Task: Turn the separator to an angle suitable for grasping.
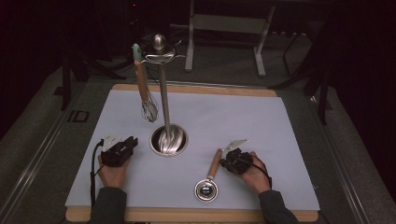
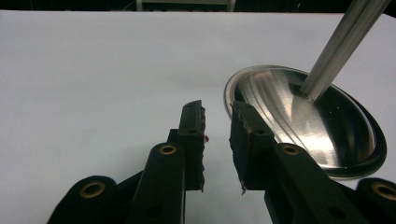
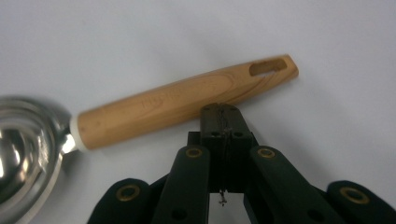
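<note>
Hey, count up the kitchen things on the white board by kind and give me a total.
Stand with round metal base: 1
Whisk hanging on the stand: 1
Scoop with wooden handle lying on the board: 1
Total: 3

Two black grippers, left gripper (image 1: pixel 132 143) and right gripper (image 1: pixel 225 163), with brass-coloured rivets, grey three-cornered top plates and trailing black cables; dark grey sleeves (image 1: pixel 108 205).

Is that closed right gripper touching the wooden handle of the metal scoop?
Cannot tell. In the right gripper view the shut right gripper overlaps the wooden handle, hiding any gap; the high view is too small to decide.
</note>
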Demonstrator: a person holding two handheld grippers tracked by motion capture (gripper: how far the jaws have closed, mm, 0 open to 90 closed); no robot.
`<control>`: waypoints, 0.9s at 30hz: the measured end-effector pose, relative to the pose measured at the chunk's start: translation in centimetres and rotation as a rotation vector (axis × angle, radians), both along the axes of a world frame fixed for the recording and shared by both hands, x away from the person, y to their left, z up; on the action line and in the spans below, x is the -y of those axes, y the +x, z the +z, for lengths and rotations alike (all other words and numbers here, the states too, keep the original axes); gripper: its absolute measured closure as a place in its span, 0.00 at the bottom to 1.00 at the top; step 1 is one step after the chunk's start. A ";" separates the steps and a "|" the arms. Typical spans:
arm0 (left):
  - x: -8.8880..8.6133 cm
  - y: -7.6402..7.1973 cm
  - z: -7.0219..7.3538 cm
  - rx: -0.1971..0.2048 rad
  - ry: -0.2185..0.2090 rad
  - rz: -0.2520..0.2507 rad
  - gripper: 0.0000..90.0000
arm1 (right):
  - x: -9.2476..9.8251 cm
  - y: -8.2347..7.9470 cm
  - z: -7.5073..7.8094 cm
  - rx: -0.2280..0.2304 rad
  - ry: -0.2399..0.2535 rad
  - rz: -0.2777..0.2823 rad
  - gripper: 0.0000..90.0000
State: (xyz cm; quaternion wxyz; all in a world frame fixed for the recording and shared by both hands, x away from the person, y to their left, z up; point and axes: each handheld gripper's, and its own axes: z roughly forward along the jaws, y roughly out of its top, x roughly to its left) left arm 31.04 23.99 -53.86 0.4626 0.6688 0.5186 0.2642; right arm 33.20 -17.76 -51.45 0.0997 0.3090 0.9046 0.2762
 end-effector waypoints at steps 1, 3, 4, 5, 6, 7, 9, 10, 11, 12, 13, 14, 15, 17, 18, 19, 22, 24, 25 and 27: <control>0.0 0.0 0.0 0.000 0.000 0.000 0.83 | -0.6 0.1 0.0 -0.004 -0.002 0.004 1.00; 0.0 0.0 0.0 0.000 -0.001 0.000 0.83 | -1.4 0.3 0.0 -0.007 -0.001 0.017 0.99; 0.0 0.0 0.0 0.000 -0.002 0.000 0.83 | -1.8 0.4 0.0 -0.005 -0.004 0.028 0.99; 0.0 0.0 0.0 0.000 -0.002 -0.001 0.83 | -2.3 0.4 0.0 -0.009 -0.002 0.033 0.99; 0.0 0.0 0.0 0.000 -0.002 -0.001 0.83 | -2.7 0.5 0.1 -0.011 -0.005 0.039 0.99; 0.0 0.0 0.0 0.000 -0.002 -0.001 0.83 | -3.3 0.5 0.1 -0.013 -0.007 0.049 0.99; 0.0 0.0 0.0 0.001 -0.002 -0.001 0.83 | -4.1 0.5 0.2 -0.010 -0.005 0.062 0.97; 0.0 0.0 0.0 0.000 -0.002 -0.001 0.83 | -4.3 0.4 0.2 -0.008 -0.005 0.067 0.97; 0.0 0.0 0.0 0.000 -0.003 -0.001 0.83 | -4.7 0.3 0.3 -0.009 0.002 0.069 0.97; 0.0 0.0 0.0 0.000 -0.003 -0.002 0.83 | -5.0 0.2 0.4 -0.007 0.001 0.074 0.97; 0.0 0.0 0.0 0.000 -0.004 -0.001 0.83 | -5.4 0.1 0.4 -0.007 0.003 0.080 0.96; 0.0 0.0 0.0 0.000 -0.003 -0.002 0.83 | -5.6 0.1 0.4 -0.006 0.003 0.086 0.96; 0.0 0.0 0.0 0.000 -0.003 -0.002 0.83 | -5.9 0.0 0.4 -0.006 0.004 0.088 0.96; 0.0 0.0 0.0 0.000 -0.002 -0.002 0.83 | -6.3 -0.1 0.4 -0.009 0.000 0.099 0.96; 0.0 0.0 0.0 0.000 -0.002 -0.002 0.83 | -6.5 -0.1 0.4 -0.010 -0.002 0.105 0.96; 0.0 0.0 0.0 0.000 -0.002 -0.002 0.83 | -6.7 -0.2 0.4 -0.015 -0.001 0.110 0.95; 0.0 0.0 0.0 0.001 -0.002 -0.002 0.83 | -7.2 -0.5 0.2 -0.034 -0.013 0.144 0.92; 0.0 0.0 0.0 0.001 -0.002 -0.002 0.83 | -7.5 -0.8 0.1 -0.046 -0.015 0.167 0.90; 0.0 0.0 0.0 0.000 -0.002 -0.002 0.83 | -7.5 -0.9 0.2 -0.051 -0.012 0.169 0.89; 0.0 0.0 0.0 0.000 -0.003 -0.002 0.83 | -7.6 -1.0 0.3 -0.052 -0.006 0.175 0.88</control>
